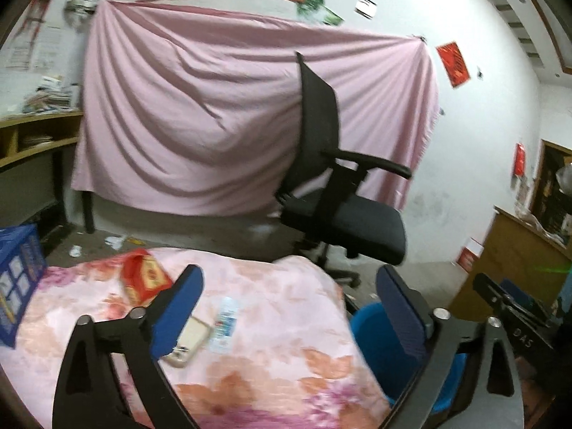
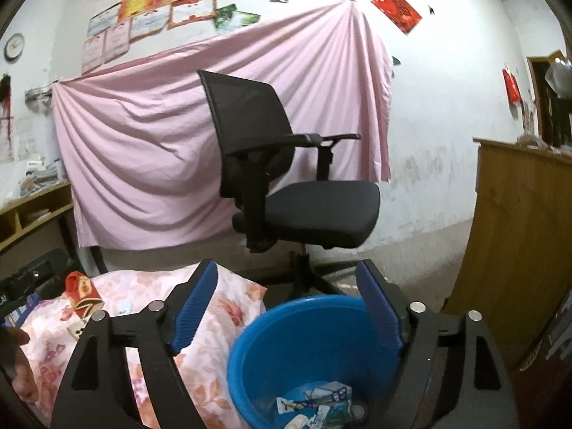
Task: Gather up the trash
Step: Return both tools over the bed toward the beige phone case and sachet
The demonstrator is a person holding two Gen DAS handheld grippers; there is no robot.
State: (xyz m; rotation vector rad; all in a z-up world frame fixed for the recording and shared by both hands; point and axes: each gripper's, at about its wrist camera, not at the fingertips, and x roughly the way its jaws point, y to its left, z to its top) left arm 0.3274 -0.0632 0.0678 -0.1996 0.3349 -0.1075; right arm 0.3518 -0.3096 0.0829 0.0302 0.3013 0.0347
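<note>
White "DAS" lettering marks the right claw point(image 1: 500, 307).

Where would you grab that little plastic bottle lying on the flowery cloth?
Probably across the middle of the plastic bottle, coming from above with the fingers either side. It lies flat, pointing away from the left tool, with clear cloth on its right; the phone lies close on its left.

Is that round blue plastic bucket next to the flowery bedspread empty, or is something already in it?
Not empty. The round blue plastic bucket holds a few crumpled wrappers and cartons at the bottom, well below its rim.
</note>
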